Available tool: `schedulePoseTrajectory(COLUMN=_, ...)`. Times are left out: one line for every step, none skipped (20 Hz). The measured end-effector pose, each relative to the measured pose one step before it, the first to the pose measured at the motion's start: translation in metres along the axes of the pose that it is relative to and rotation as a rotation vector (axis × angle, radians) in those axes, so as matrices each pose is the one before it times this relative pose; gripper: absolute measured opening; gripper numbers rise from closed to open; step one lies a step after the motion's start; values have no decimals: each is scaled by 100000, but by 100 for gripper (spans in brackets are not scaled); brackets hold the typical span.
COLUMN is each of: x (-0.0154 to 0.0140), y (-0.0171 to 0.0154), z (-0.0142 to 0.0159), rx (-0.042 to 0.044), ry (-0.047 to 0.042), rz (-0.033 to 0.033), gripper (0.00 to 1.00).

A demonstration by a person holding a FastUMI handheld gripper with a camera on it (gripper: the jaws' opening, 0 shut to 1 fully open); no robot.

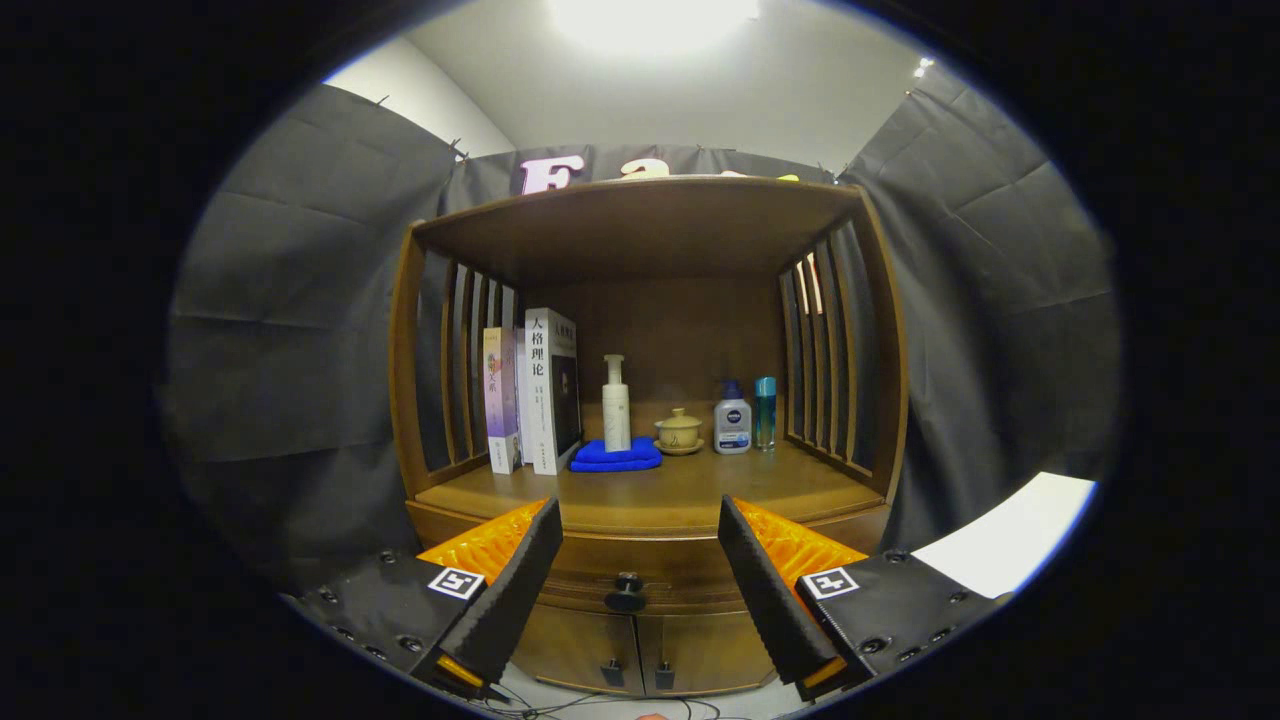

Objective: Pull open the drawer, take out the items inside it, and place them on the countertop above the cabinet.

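On the tabletop (650,495), mid-frame, books (530,395) stand far left; right of them a pump bottle (616,405) on a cloth (615,457), then a teacup (679,431), then two bottles (745,415). Below, between the spread fingers of the tool (634,560), sits the drawer knob (627,592).

Hand-held gripper (635,560) spread wide, drawer knob (626,592) between fingers

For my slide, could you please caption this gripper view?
Open gripper lined up on the closed drawer's knob, below a countertop holding books, bottles and a teacup.

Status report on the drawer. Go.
Gripper open, jaws either side of the drawer knob, not touching. Drawer shut. Nothing in the way.
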State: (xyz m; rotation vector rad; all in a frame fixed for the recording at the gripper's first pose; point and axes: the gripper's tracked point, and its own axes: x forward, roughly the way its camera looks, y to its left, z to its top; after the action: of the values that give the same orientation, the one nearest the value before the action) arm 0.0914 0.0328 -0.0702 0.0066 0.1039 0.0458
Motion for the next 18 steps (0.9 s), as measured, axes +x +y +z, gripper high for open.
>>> schedulePoseTrajectory(x=559, y=139, z=-548, rx=-674, ry=870, rz=263, gripper=99)
schedulePoseTrajectory(x=561, y=136, z=-424, rx=-663, ry=760, rz=333, gripper=99)
schedulePoseTrajectory(x=544, y=162, z=-539, rx=-576, ry=822, rz=355, gripper=99)
schedulePoseTrajectory(x=555, y=136, z=-436, rx=-375, ry=811, rz=462, gripper=99)
schedulePoseTrajectory(x=519, y=185, z=-671, rx=-20, ry=1212, rz=383, gripper=99)
schedulePoseTrajectory(x=500, y=51, z=-569, rx=432, ry=1206, rz=309, gripper=99)
schedulePoseTrajectory(x=558, y=80, z=-811, rx=632, ry=2210, rz=245, gripper=99)
schedulePoseTrajectory(x=466, y=65, z=-822, rx=929, ry=2220, rz=272, gripper=99)
schedulePoseTrajectory(x=450, y=156, z=-723, rx=922, ry=2161, rz=320, gripper=99)
schedulePoseTrajectory(x=425, y=116, z=-698, rx=675, ry=1952, rz=452, gripper=99)
schedulePoseTrajectory(x=504, y=90, z=-649, rx=285, ry=1573, rz=229, gripper=100)
schedulePoseTrajectory(x=570, y=71, z=-688, rx=-293, ry=1794, rz=95, gripper=100)
schedulePoseTrajectory(x=578, y=14, z=-975, rx=-574, ry=2415, rz=-264, gripper=99)
schedulePoseTrajectory(x=504, y=-242, z=-843, rx=-454, ry=2412, rz=-1205, gripper=99)
schedulePoseTrajectory(x=384, y=-300, z=-932, rx=203, ry=2763, rz=-1106, gripper=100)
schedulePoseTrajectory(x=579, y=25, z=-809, rx=1243, ry=2367, rz=-323, gripper=99)
schedulePoseTrajectory(x=466, y=198, z=-555, rx=1851, ry=1897, rz=153, gripper=100)
schedulePoseTrajectory(x=427, y=39, z=-492, rx=1578, ry=1599, rz=227, gripper=100)
